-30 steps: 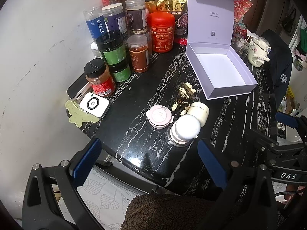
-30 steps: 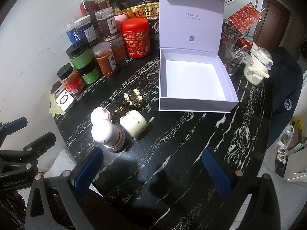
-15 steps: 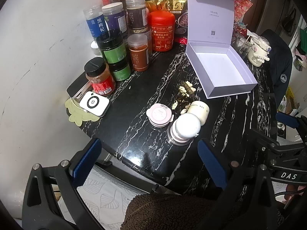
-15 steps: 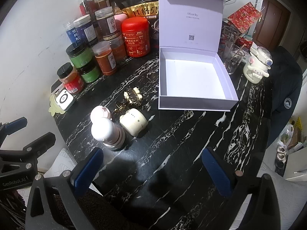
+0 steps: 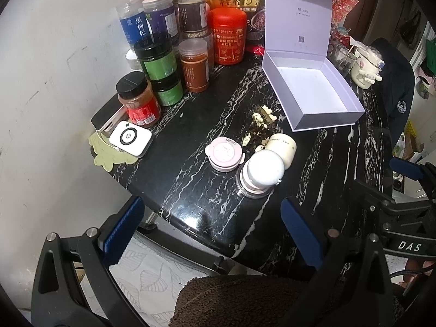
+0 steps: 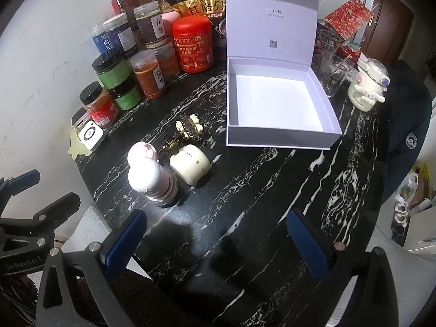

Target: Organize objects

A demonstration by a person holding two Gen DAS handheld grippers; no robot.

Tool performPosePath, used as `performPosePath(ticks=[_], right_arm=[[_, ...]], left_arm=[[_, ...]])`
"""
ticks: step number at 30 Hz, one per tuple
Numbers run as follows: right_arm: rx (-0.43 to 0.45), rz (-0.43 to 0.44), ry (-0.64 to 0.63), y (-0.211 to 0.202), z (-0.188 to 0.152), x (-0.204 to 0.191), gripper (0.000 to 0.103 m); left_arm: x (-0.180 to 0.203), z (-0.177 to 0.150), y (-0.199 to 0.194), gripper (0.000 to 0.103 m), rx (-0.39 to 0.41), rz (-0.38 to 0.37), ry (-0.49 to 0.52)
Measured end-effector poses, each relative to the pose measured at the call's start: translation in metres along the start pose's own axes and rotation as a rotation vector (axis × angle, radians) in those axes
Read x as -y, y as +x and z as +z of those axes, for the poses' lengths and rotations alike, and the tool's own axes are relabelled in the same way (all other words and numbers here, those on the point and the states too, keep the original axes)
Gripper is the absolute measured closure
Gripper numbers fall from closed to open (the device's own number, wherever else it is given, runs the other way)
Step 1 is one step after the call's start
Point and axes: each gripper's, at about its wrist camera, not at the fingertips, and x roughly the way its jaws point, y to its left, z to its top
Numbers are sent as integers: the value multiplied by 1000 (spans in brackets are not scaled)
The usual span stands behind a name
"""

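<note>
An open lilac box (image 6: 280,109) (image 5: 310,92) with a raised lid stands empty on the black marble table (image 6: 259,190). In front of it lie a gold hair claw with cream bows (image 6: 189,128) (image 5: 261,120), a pink round compact (image 5: 224,154) (image 6: 141,151), a cream pot on its side (image 6: 190,166) (image 5: 282,147) and a white-domed pink jar (image 6: 154,179) (image 5: 261,173). My left gripper (image 5: 212,231) hangs open above the table's near edge, short of the jar. My right gripper (image 6: 215,245) is open over bare marble, nothing between its fingers.
Several spice jars and a red tin (image 6: 193,45) crowd the back left by the wall. A small white camera-like gadget (image 5: 130,137) sits at the left edge. A character mug (image 6: 368,88) and glasses (image 6: 331,65) stand to the right of the box. A dark jacket (image 6: 408,125) hangs at the far right.
Both views have crept slightly toward the table; the objects have not moved and both grippers stay open.
</note>
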Motion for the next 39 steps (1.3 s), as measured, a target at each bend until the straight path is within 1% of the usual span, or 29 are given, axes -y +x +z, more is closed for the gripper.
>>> performPosePath(ticks=[18, 22, 31, 35, 37, 39], right_arm=[[-68, -23, 23, 23, 4, 10, 0], [-85, -25, 21, 31, 8, 14, 0], [-124, -24, 4, 51, 15, 22, 0], [-151, -19, 1, 61, 18, 25, 0], [-163, -12, 5, 65, 18, 27, 0], [-172, -2, 13, 69, 19, 30, 0]], left_arm=[[6, 0, 29, 2, -78, -115, 12], [12, 2, 37, 5, -93, -147, 30], [23, 9, 61, 10, -132, -191, 54], [25, 11, 71, 15, -144, -242, 43], [26, 13, 76, 18, -151, -250, 37], [27, 15, 82, 19, -158, -247, 32]])
